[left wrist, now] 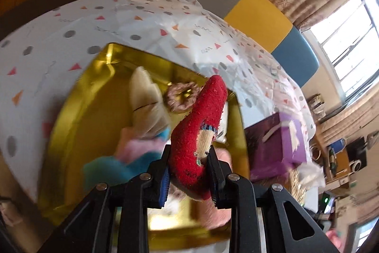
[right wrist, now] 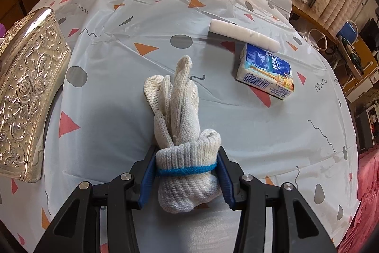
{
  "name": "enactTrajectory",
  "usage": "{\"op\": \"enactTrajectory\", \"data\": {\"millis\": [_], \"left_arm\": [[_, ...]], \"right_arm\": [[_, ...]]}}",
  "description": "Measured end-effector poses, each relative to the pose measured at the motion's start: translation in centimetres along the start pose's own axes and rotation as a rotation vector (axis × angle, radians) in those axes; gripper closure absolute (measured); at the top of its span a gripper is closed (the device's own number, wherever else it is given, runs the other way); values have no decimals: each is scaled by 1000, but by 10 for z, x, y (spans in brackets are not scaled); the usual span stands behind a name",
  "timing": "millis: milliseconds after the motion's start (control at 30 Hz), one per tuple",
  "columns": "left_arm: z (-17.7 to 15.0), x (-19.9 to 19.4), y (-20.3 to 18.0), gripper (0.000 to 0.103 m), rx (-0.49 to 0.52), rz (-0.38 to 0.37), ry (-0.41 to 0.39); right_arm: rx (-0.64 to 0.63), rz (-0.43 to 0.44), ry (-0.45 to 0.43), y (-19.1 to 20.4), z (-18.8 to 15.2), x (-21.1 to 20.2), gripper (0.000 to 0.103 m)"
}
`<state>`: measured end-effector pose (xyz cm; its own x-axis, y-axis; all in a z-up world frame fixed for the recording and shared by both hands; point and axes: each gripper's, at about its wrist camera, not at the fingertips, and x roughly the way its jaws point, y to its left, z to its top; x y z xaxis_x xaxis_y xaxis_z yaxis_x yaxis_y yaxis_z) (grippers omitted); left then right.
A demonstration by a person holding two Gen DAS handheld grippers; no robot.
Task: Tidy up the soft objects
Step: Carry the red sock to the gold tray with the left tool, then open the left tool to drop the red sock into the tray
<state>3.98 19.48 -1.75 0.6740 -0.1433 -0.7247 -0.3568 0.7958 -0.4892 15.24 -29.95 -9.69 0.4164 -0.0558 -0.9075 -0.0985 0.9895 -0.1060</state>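
My left gripper (left wrist: 189,158) is shut on a fuzzy red sock (left wrist: 203,117) and holds it over an open gold box (left wrist: 71,110). Inside the box lie a cream cloth (left wrist: 144,96), a pink-and-brown donut toy (left wrist: 181,96) and pink and blue soft pieces (left wrist: 139,151). In the right wrist view my right gripper (right wrist: 187,165) is shut on the cuff of white knit gloves (right wrist: 180,106) bundled with a blue band; their fingers rest on the tablecloth.
An embossed silver lid (right wrist: 26,87) lies at the left of the patterned tablecloth (right wrist: 236,134). A tissue pack (right wrist: 265,70) and a white roll (right wrist: 244,33) sit at the back right. A purple box (left wrist: 277,146) stands right of the gold box.
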Motion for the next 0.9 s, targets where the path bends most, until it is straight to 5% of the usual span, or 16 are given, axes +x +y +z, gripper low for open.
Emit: {"op": "enactTrajectory", "data": {"millis": [100, 367, 600, 900], "left_arm": [[12, 19, -13, 75, 8, 13, 0], [21, 56, -11, 55, 53, 133, 32], [-4, 32, -20, 50, 226, 232, -74], [-41, -9, -34, 42, 366, 264, -176]], "right_arm": [[-6, -5, -1, 1, 0, 0, 56], [-8, -6, -1, 2, 0, 0, 56], [-7, -7, -2, 2, 0, 0, 56], [-11, -13, -3, 2, 0, -1, 56]]}}
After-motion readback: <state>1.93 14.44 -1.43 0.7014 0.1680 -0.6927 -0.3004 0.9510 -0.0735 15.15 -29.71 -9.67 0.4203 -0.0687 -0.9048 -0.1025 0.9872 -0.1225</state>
